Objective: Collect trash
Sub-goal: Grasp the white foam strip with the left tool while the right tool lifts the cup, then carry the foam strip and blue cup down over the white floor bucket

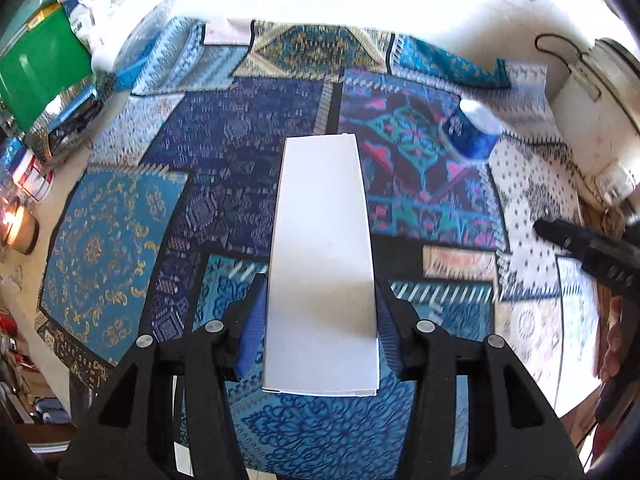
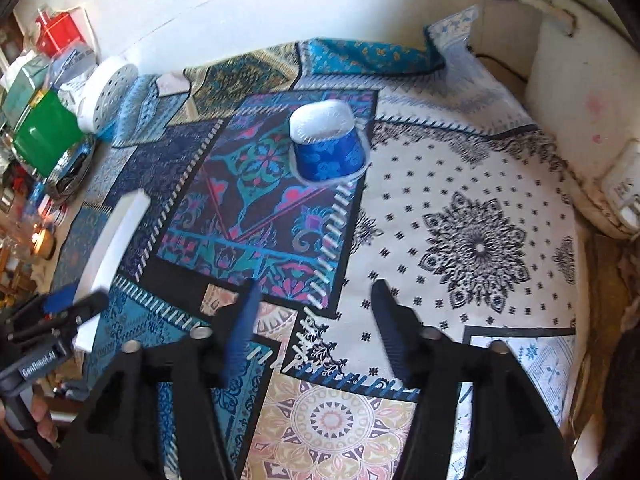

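My left gripper [image 1: 322, 280] is shut on a long white carton [image 1: 322, 260], its blue pads pressing the carton's two long sides; the carton hangs above the patchwork tablecloth [image 1: 224, 140]. The right wrist view shows the same carton [image 2: 116, 236] at the left, with the left gripper [image 2: 68, 308] below it. An upside-down blue patterned cup [image 2: 328, 144] with a white base stands on the cloth. My right gripper [image 2: 315, 286] is open and empty, short of the cup and above the cloth. In the left wrist view the cup [image 1: 472, 132] is at the upper right, and one of the right gripper's fingers [image 1: 568, 238] pokes in from the right.
A green box [image 1: 40, 76] and bags crowd the table's left end. A white perforated round lid [image 2: 106, 96] lies near them, and a red box [image 2: 56, 34] stands behind. A white appliance [image 2: 580, 120] with a black cable fills the right side. A lit jar [image 1: 16, 224] glows at the left edge.
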Demonstrator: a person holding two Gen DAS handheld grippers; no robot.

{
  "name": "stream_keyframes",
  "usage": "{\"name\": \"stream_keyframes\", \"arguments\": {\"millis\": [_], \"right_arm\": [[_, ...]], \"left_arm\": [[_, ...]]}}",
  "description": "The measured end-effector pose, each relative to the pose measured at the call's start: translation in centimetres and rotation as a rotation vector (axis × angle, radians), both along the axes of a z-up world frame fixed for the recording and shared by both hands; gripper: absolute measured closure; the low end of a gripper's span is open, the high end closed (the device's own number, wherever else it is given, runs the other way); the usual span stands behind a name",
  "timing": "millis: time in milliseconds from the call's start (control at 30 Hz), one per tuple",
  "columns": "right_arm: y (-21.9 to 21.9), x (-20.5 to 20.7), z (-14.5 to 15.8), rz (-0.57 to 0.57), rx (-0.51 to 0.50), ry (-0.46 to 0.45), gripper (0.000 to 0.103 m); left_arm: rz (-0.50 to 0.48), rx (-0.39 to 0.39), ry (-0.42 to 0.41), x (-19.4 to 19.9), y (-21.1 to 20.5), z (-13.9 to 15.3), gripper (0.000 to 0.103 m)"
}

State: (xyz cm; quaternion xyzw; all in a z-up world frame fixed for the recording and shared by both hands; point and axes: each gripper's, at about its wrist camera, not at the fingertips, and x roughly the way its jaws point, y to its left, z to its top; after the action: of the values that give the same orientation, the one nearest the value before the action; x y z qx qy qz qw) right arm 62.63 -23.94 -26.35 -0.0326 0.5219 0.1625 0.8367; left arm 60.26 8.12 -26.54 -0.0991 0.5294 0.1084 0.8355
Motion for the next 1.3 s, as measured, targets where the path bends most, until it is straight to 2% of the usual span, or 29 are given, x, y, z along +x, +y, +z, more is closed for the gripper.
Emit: {"name": "stream_keyframes", "arguments": {"millis": [100, 233, 467, 633, 833, 1000, 1133, 1300], "right_arm": [[0.4, 1.5, 0.2, -0.017, 0.037, 0.005, 0.039], [1.5, 4.7, -0.2, -0.02, 0.023, -0.019, 0.038], [3.1, 11.0, -2.1, 0.004, 0.023, 0.011, 0.038], [3.9, 13.0, -3.3, 0.026, 0.037, 0.042, 0.038], [3.9, 12.7, -3.9, 0.064, 0.017, 0.023, 0.04], [3.3, 11.5, -2.9, 0.063, 0.039, 0.02, 0.041], [2.4, 8.7, -0.8, 0.045, 0.075, -0.001, 0.041], [2.2, 3.0, 1.7, 0.031, 0.092, -0.033, 0.041]], "left_arm": [[0.015, -0.019, 0.002, -0.9, 0.2, -0.5, 0.053], [0.042, -0.035, 0.02, -1.2, 0.3, -1.8, 0.053], [0.116, -0.024, 0.04, 0.5, 0.5, -3.0, 0.053], [0.147, -0.023, 0.036, 1.5, 0.4, -2.8, 0.053], [0.155, -0.016, 0.038, 2.2, 0.1, -2.5, 0.053], [0.137, -0.014, 0.019, 2.3, -0.3, -1.5, 0.053], [0.111, -0.016, -0.018, 1.4, -0.7, 0.0, 0.053], [0.065, -0.013, -0.065, -1.5, -1.1, 2.0, 0.053]]}}
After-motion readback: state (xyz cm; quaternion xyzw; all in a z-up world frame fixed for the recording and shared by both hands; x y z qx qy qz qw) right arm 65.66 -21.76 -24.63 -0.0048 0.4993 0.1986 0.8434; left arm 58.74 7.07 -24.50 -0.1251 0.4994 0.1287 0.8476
